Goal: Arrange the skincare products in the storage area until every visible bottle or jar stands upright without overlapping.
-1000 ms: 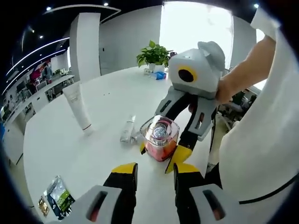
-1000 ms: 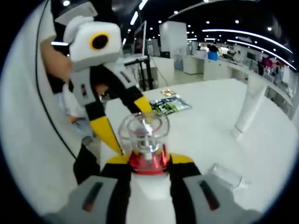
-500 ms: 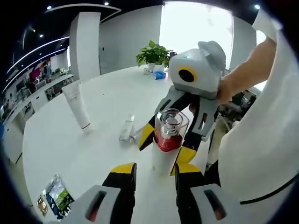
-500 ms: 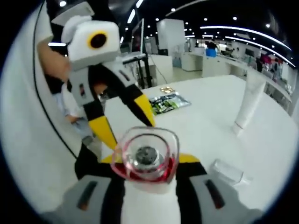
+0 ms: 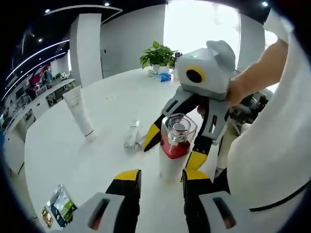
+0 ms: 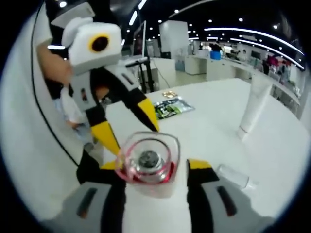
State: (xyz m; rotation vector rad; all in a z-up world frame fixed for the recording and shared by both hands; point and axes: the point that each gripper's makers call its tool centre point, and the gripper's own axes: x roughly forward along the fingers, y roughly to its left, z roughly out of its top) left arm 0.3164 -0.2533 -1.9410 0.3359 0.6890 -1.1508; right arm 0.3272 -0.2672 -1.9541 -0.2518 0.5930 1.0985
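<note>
Bottle: a white bottle [image 5: 173, 151] with a red collar and clear faceted cap stood upright on the white table [image 5: 107, 104], between the right gripper's jaws and just beyond the left gripper's tips.
Left gripper [image 5: 159, 180]: its jaws stood apart, holding nothing, tips close to the bottle's base; contact could not be made out.
Right gripper [image 6: 152, 167]: its jaws were spread to either side of the bottle; in the left gripper view the yellow tips looked clear of its sides.
Small bottle: a clear one [image 5: 132, 135] lay on its side, farther along the table.
Tube: a white tube [image 5: 79, 110] stood on its cap, well beyond.
Packet: a green sachet [image 6: 173, 108] lay flat near the edge.
Plant: a potted one [image 5: 157, 58] sat at the far end.
</note>
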